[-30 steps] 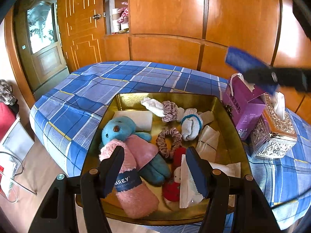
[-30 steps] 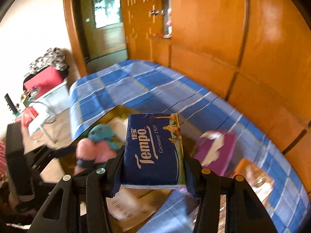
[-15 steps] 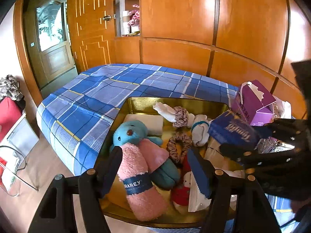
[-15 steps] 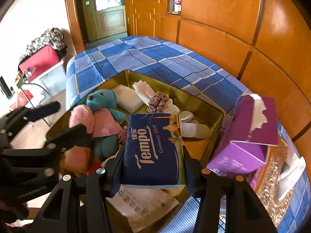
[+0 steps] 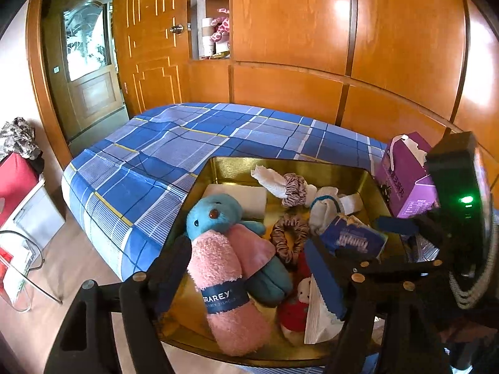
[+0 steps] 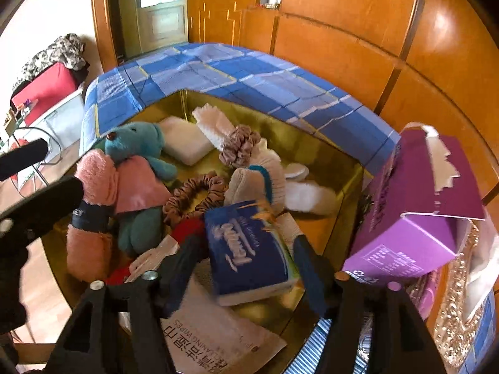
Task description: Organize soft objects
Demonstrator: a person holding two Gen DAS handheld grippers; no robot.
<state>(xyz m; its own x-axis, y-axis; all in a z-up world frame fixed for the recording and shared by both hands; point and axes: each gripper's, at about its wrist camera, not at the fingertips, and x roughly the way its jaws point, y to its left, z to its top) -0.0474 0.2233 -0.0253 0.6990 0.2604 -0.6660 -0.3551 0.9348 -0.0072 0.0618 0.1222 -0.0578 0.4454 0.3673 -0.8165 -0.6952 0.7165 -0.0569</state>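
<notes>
A gold tray [image 5: 280, 163] on the blue plaid bed holds soft things. My right gripper [image 6: 246, 268] hovers low over its near right part. Its jaws are opening and a blue Tempo tissue pack [image 6: 249, 249] lies tilted and blurred between the fingers, free of the pads. That pack [image 5: 352, 240] also shows in the left wrist view. My left gripper [image 5: 249, 277] is over the tray's near left, jaws opening. A pink rolled towel [image 5: 224, 280] and a teal plush bear [image 5: 215, 215] lie below and between its fingers, untouched.
Two scrunchies [image 5: 287, 243] [image 5: 293, 185], white socks [image 5: 324, 208], a white pad [image 6: 184, 143] and a wipes pack [image 6: 218, 336] also fill the tray. A purple tissue box [image 6: 414, 218] and an ornate tissue holder [image 6: 458, 311] stand right of it. Wooden panels rise behind the bed.
My right gripper came down over the tray with the Tempo pack, then spread its jaws and let the pack go. The left gripper's jaws widened a little.
</notes>
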